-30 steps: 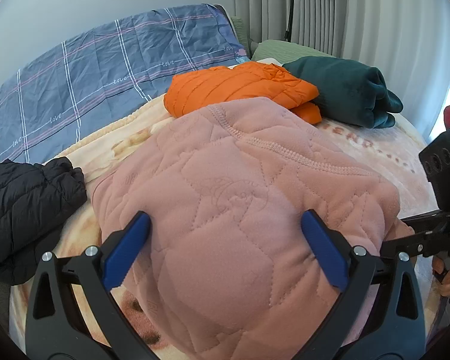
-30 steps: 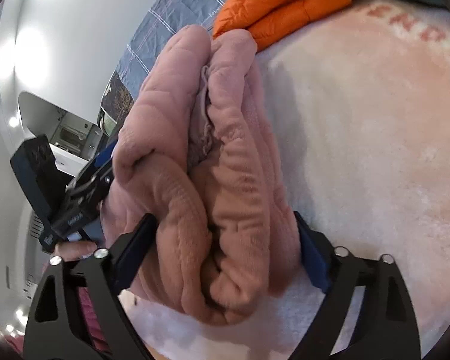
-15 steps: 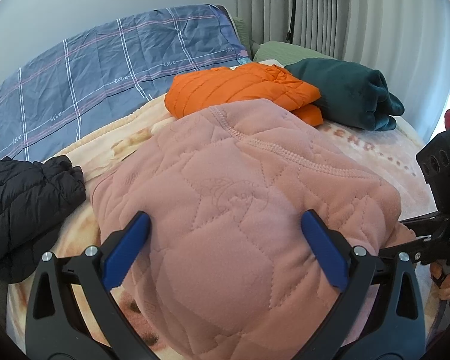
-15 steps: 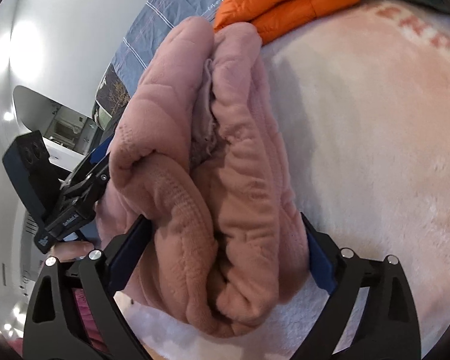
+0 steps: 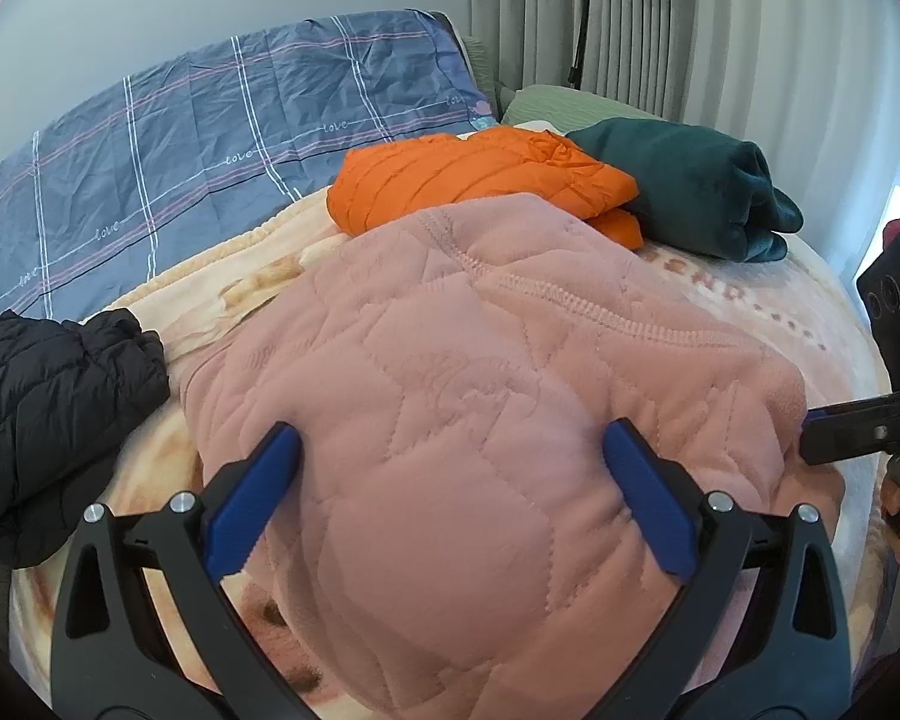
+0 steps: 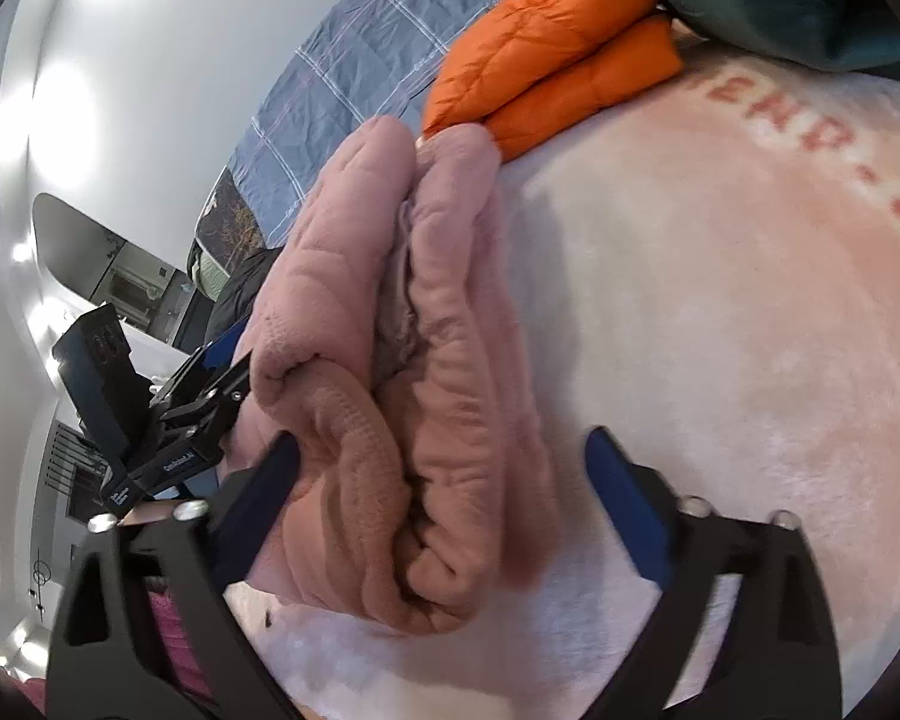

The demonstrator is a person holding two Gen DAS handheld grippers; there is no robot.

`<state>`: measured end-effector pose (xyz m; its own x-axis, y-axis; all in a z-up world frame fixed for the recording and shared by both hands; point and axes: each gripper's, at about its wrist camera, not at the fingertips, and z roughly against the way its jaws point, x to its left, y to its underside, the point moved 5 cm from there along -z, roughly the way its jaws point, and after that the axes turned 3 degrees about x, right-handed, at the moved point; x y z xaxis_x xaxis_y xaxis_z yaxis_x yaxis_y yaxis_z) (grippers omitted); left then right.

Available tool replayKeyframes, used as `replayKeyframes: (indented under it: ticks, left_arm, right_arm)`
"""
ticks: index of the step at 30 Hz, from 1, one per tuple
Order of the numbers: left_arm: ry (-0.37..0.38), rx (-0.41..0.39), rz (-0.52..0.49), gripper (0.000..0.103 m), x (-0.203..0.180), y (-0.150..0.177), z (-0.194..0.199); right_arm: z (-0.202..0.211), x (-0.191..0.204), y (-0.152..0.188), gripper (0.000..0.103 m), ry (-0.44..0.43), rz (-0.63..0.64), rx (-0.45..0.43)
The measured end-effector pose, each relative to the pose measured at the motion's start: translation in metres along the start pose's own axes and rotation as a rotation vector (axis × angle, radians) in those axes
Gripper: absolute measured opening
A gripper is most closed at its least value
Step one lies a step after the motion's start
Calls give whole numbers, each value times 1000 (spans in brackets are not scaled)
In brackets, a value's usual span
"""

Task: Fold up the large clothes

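A folded pink quilted fleece garment lies on the pale plush blanket. In the left wrist view my left gripper stands open, its blue pads wide apart over the near part of the garment. In the right wrist view the garment's stacked folded edges face me. My right gripper has its jaws opening around that end: the left pad still touches the fleece and the right pad stands apart from it. The left gripper shows at the garment's far side.
Behind the garment lie a folded orange puffer jacket and a folded dark green garment. A black puffer jacket sits at the left edge. A blue plaid pillow and grey curtains stand at the back.
The right gripper's jaws have widened and its right pad has come off the pink garment. The left gripper and the garment have stayed where they were.
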<state>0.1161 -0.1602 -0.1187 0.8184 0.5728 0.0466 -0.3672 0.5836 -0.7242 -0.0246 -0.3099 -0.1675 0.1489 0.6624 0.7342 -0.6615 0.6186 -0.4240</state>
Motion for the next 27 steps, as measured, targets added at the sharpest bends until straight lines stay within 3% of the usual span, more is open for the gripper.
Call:
replayKeyframes:
  ticks: [2,5,9,13,14,15,17,20,23,27]
  left_arm:
    - [10,-3,7,101,3,2,0]
    - [29,-8,32,101,9,6,1]
    - [21,-9,29,101,11,11,2]
    - [-1,1,75,101,18,3,-9]
    - [2,1,86,101,18,1,-9]
    - [5,1,85,101,19,1,-8]
    - [15,-4,73,101,19,2,-4]
    - [48,-45,74,101,20,4,12]
    - [58,-53,172,101,36,12,24]
    - [171,-9,459,101,85,40,19]
  right_arm:
    - [-8,10,3,102,5,34,17]
    - [-30,10,9,102,144,133,56]
    - [-46,-18,-7,102,-31,-27,121]
    - [-53,-13,-16,102,-1,-56,109]
    - [-49,-9,-15,94,-11,-35,96]
    - [-40,-6,-12,77,-29,-5,86]
    - [-29,-6,-7,61,-35,22,68]
    - [-27,-13,0,57,-42,12,53]
    - [-28,-22,1,58,-67,-21,49]
    - [-34,-20,0,62,-32,13,35]
